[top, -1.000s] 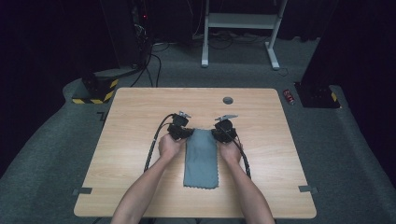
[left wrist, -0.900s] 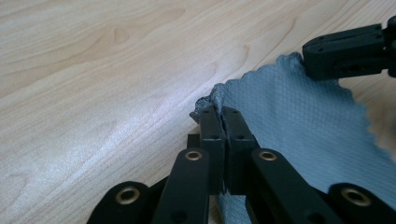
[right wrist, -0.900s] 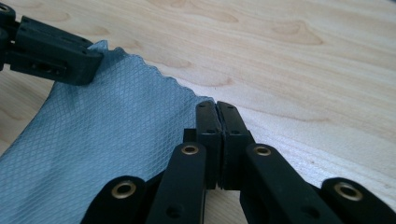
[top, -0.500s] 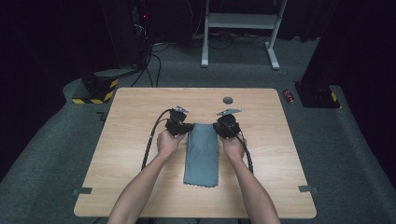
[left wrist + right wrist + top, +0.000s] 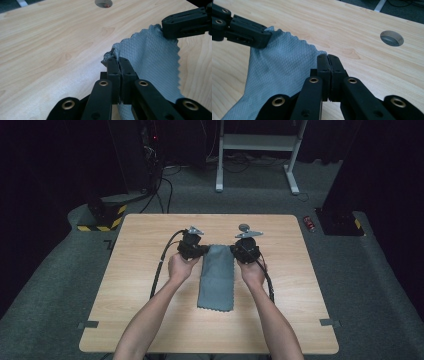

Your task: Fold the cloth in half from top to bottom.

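We had the grey cloth (image 5: 217,277) pinched at its two far corners, the left gripper (image 5: 119,65) and the right gripper (image 5: 328,62) each clamped tight on one, its near end apparently resting on the table (image 5: 145,320). Mid-lift, we judged; next, carry both corners evenly to fold or spread.

A light wooden table (image 5: 150,310) is standing on grey carpet, with a round cable hole (image 5: 244,226) showing near its far edge. The near part of a grey cloth (image 5: 216,287) is lying on its middle, the far end lifting off.
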The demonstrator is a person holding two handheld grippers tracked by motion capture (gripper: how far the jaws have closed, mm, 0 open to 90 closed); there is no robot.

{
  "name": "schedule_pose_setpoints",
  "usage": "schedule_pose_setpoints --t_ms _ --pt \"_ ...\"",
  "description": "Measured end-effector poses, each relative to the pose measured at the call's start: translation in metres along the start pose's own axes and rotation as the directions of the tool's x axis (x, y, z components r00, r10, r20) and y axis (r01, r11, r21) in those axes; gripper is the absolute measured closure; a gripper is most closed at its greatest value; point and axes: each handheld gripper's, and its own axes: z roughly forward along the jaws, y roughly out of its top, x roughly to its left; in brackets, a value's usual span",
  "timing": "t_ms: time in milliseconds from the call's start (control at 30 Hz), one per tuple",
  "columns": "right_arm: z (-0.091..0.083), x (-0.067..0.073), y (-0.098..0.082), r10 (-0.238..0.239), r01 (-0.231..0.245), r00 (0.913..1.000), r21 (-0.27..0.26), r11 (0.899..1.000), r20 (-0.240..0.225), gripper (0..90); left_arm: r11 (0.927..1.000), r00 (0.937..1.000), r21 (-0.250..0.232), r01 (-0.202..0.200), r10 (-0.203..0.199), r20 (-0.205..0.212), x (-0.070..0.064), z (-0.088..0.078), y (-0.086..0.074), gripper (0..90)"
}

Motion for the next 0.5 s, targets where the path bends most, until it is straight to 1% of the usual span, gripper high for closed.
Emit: schedule_pose_setpoints --t_ms 67,200,233,300,433,500 --pt "0.001 0.002 -0.005 -0.014 0.014 0.9999 0.002 1.000 -0.006 89.0 1.0000 1.0000 0.001 -0.002 0.002 0.005 0.000 0.000 -0.004 88.6" --pt "0.005 0.005 -0.015 -0.026 0.026 0.9995 0.017 1.000 -0.019 89.1 0.9998 0.9999 0.020 -0.004 0.004 0.014 -0.001 0.003 -0.011 88.5" --pt "0.005 0.005 -0.017 -0.023 0.023 0.9995 0.017 1.000 -0.022 89.0 0.9997 0.9998 0.021 -0.010 0.009 0.016 -0.001 0.003 -0.013 88.5" --pt "0.004 0.006 -0.020 -0.033 0.034 0.9990 0.018 0.999 -0.030 89.0 0.9998 0.9997 0.020 -0.008 0.007 0.022 -0.001 0.003 -0.016 88.5" --pt "0.002 0.007 -0.025 -0.030 0.031 0.9986 0.022 0.999 -0.043 89.0 0.9997 0.9993 0.022 0.007 -0.008 0.037 -0.002 0.002 -0.023 88.4" --pt "0.001 0.008 -0.028 -0.030 0.031 0.9984 0.024 0.999 -0.049 89.0 0.9996 0.9992 0.029 -0.003 0.002 0.041 -0.003 0.003 -0.025 88.4"
